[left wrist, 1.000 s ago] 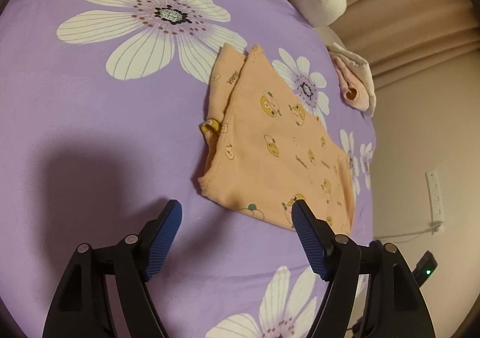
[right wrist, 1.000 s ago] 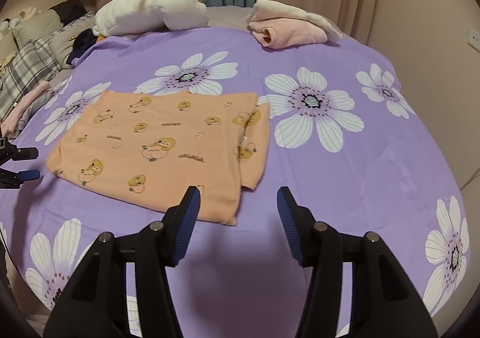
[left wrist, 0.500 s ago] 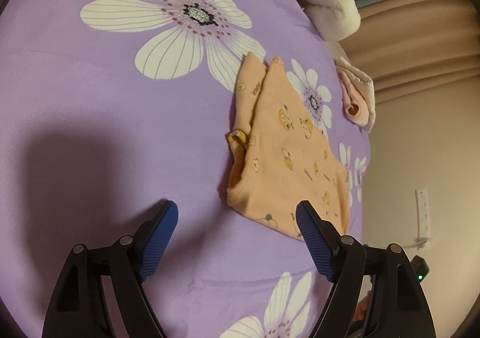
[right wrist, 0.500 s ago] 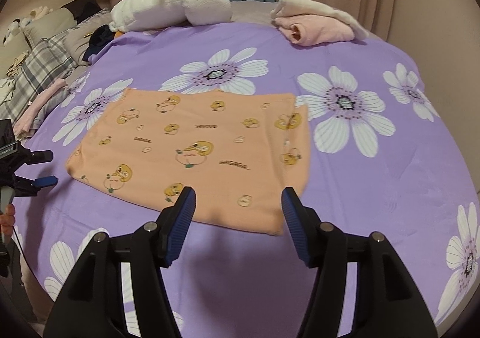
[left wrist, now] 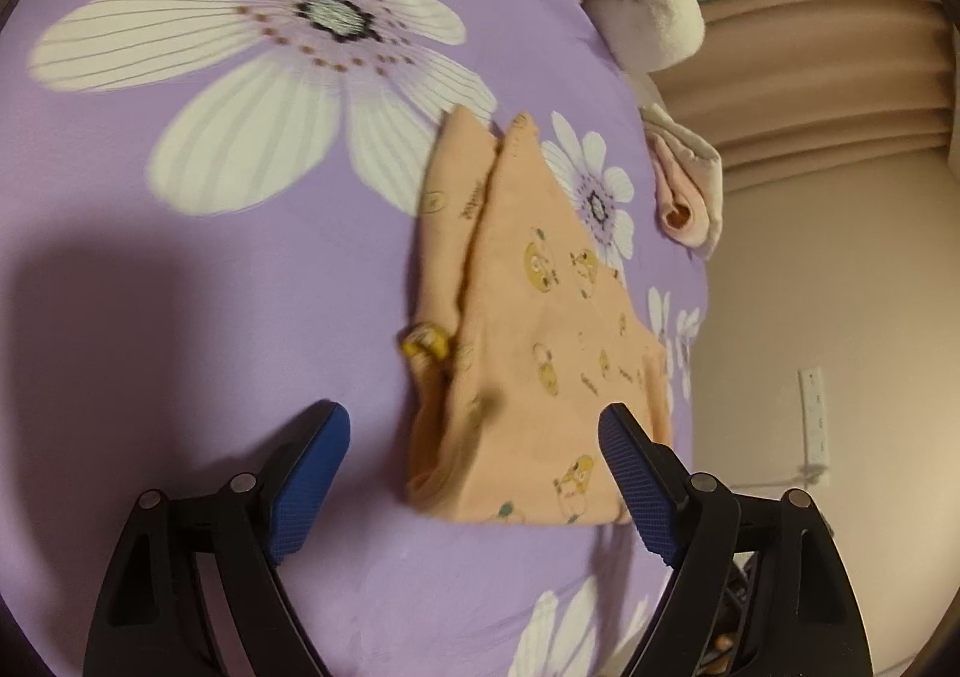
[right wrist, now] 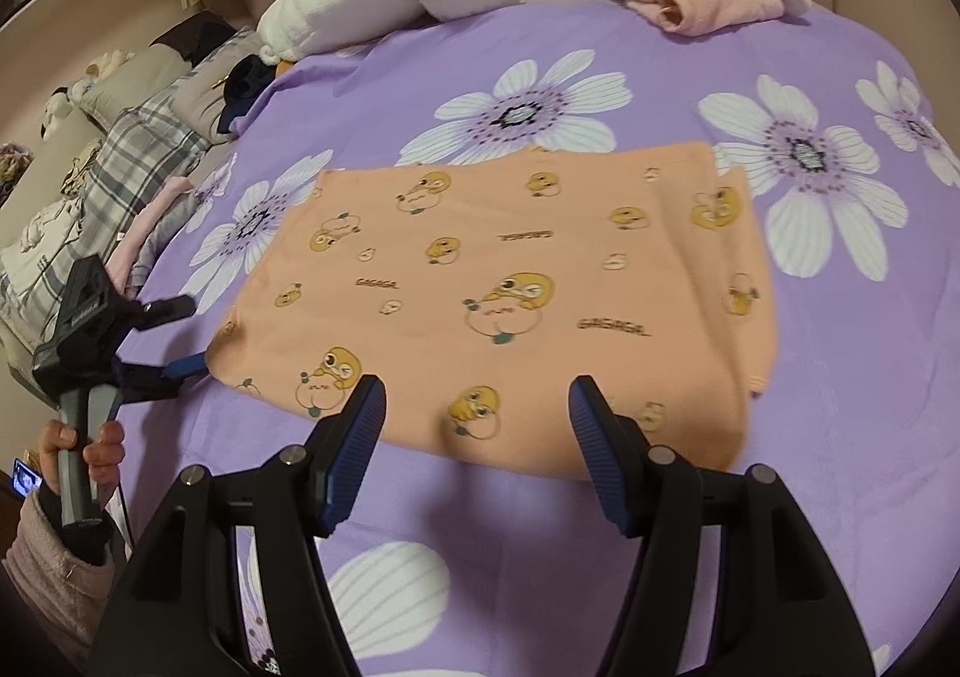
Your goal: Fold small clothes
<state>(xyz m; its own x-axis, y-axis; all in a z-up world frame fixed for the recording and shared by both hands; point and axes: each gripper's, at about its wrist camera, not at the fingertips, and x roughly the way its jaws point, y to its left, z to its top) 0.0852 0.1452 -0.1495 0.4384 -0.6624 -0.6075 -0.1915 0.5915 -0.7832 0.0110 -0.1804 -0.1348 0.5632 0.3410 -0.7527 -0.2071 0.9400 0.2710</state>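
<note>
Both tongs have closed in on the garment (right wrist: 510, 305) lying flat on the bed (right wrist: 840, 437), jaws just widening, nothing between them. Left tongs (left wrist: 474, 440) and right tongs (right wrist: 477, 410) seem poised to pinch the near hem for a fold.

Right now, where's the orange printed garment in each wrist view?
Left wrist: orange garment centre-right, narrow end nearest, reaching between the jaws.
Right wrist: it lies spread across mid-frame, near edge at the jaws.
Shared landmark: folded pink cloth at the bed's far edge.
</note>
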